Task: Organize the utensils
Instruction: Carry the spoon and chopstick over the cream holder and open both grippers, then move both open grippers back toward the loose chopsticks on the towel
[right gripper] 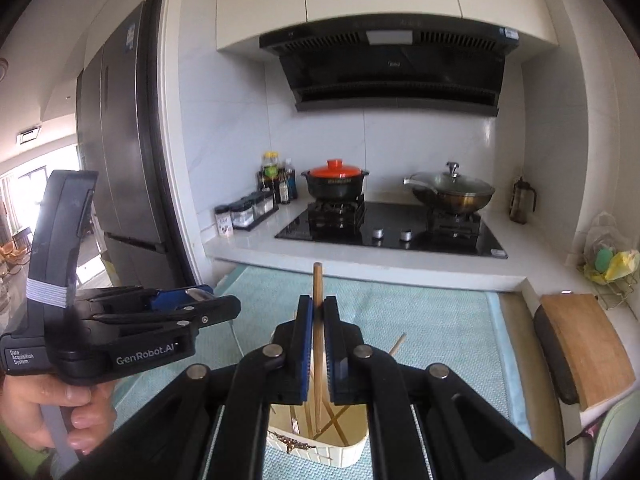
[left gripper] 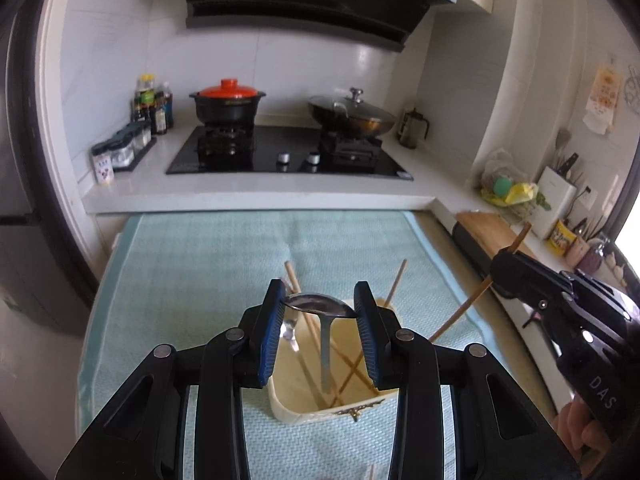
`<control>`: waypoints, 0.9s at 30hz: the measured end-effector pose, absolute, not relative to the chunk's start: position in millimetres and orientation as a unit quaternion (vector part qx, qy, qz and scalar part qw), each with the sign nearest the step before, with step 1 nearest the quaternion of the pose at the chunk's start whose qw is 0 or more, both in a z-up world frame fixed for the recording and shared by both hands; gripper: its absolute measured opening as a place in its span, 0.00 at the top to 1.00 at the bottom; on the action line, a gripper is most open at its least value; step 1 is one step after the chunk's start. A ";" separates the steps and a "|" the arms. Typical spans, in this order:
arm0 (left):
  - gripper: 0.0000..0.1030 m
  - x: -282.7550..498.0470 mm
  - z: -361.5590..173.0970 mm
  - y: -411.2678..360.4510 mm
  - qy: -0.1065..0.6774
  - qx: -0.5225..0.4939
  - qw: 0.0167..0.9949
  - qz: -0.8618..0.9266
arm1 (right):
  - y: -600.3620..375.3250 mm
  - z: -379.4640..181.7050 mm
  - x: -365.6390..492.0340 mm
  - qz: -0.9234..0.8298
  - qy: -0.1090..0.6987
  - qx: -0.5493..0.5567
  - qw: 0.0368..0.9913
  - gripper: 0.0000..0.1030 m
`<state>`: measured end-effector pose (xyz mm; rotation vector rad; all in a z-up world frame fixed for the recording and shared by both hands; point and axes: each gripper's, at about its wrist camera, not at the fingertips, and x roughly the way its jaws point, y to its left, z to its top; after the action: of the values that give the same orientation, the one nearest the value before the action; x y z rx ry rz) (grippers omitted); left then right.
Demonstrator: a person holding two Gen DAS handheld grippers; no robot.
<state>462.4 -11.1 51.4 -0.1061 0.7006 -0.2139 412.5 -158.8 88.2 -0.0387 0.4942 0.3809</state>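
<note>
- Left wrist view shows the bench (left gripper: 180, 280), covered by a pale blue cloth, in front of a stove counter; it carries the things of the task.
- On the cloth stands a cream holder (left gripper: 332, 410) with a gold ornament on its front wall. Several wooden chopsticks already lean inside it, so the sorting seems well along.
- The left hand-held gripper (left gripper: 320, 308) grasps a metal spoon (left gripper: 320, 307) by the bowl, pinched between its blue pads. The handle hangs down into the holder, and its tip looks close to the floor of the holder, though I cannot tell if it touches.
- The right hand-held gripper (right gripper: 318, 310) is clenched on a single chopstick (right gripper: 318, 292). In the right wrist view the stick stands nearly upright between the pads, its lower end reaching down into the holder among the others.
- Step in hand, as I judge it: both utensils are being set into the holder at once, one per hand.
- The next move probably calls for easing each utensil down until it rests, then releasing the pads. The spoon, held by its rounded bowl, may swing or tip as it is freed, so a slow release suits it.
</note>
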 end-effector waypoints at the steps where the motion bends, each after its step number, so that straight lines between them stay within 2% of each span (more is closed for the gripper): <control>1: 0.66 468.8 40.7 -10.6 0.356 -0.053 0.927 -0.103 | -156.2 78.5 423.1 0.190 0.263 -0.019 0.946 0.95; 5: 0.66 488.2 7.4 -7.5 0.396 -0.058 0.911 -0.097 | -150.7 40.9 458.5 0.196 0.324 -0.012 0.926 0.95; 10: 0.63 496.5 -10.3 -6.6 0.412 -0.048 0.906 -0.084 | -145.6 15.1 486.0 0.197 0.362 -0.004 0.911 0.94; 11: 0.62 496.1 -9.6 -5.4 0.408 -0.048 0.908 -0.081 | -145.1 13.9 489.4 0.196 0.364 -0.001 0.911 0.94; 12: 0.50 494.9 -7.5 -4.0 0.404 -0.049 0.910 -0.078 | -145.4 14.5 491.2 0.194 0.362 0.002 0.912 0.93; 13: 0.36 493.0 -4.1 -2.1 0.398 -0.050 0.913 -0.073 | -146.4 16.4 492.0 0.190 0.358 0.005 0.914 0.88; 14: 0.30 489.4 0.6 0.1 0.388 -0.051 0.918 -0.067 | -148.0 19.7 491.8 0.187 0.353 0.010 0.917 0.72; 15: 0.22 485.2 6.0 2.1 0.377 -0.050 0.923 -0.062 | -150.0 24.7 490.8 0.185 0.346 0.016 0.920 0.60; 16: 0.19 478.9 12.0 3.7 0.367 -0.046 0.927 -0.058 | -152.7 30.1 487.0 0.183 0.336 0.024 0.924 0.43; 22: 0.02 422.7 37.2 11.2 0.316 -0.013 0.948 -0.032 | -163.0 66.7 442.2 0.175 0.288 0.015 0.941 0.42; 27: 0.00 354.3 21.5 11.1 0.308 0.037 0.951 0.017 | -178.6 80.3 371.8 0.173 0.258 0.000 0.951 0.36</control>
<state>354.3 11.2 21.5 0.0751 0.6258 0.0349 371.8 -178.6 80.3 -0.0008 0.5245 0.3517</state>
